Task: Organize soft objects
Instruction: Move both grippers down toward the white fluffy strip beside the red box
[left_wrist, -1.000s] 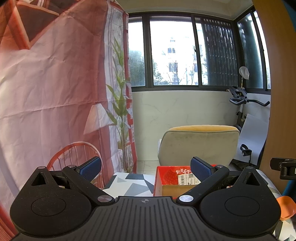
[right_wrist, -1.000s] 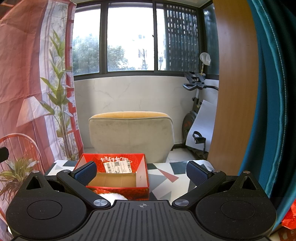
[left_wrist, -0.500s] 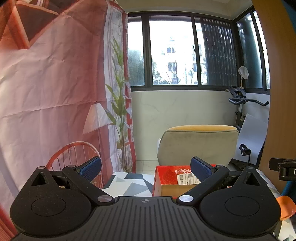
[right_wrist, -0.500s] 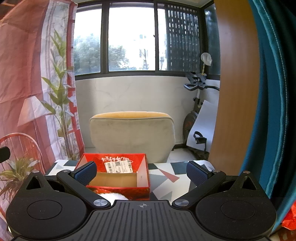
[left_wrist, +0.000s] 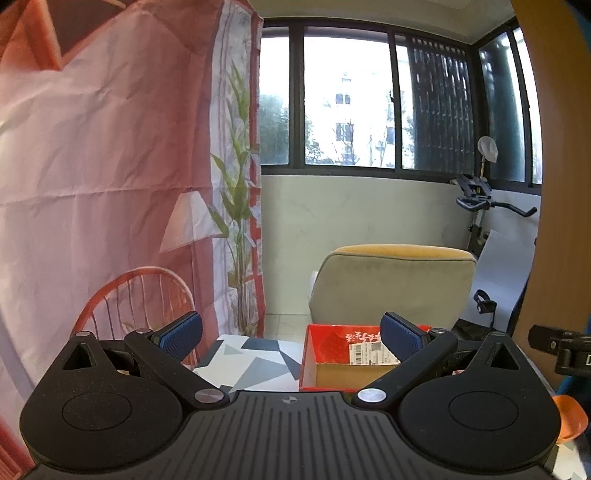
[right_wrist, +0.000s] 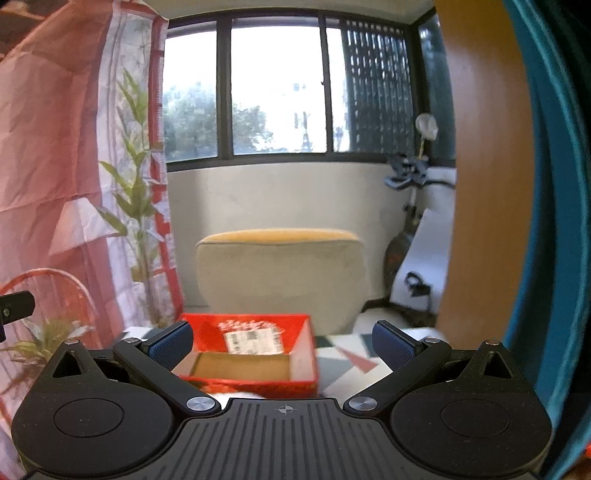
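Panning right, right gripper (right_wrist: 282, 341) | red box (right_wrist: 255, 384) probably unmoved | fingers (right_wrist: 171, 345) spread

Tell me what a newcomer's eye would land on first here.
The open red box on the patterned table, straight ahead of both open grippers, left and right; nothing shows inside it. Behind it stands a beige chair under the bright window, with a pink printed backdrop at left.

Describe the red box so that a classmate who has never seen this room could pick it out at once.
Start at the big beige armchair below the window. In front of it is a table with a grey, white and red geometric pattern, and the red box sits on that. It is open-topped with a brown cardboard floor and a white barcode label on its inner back wall.
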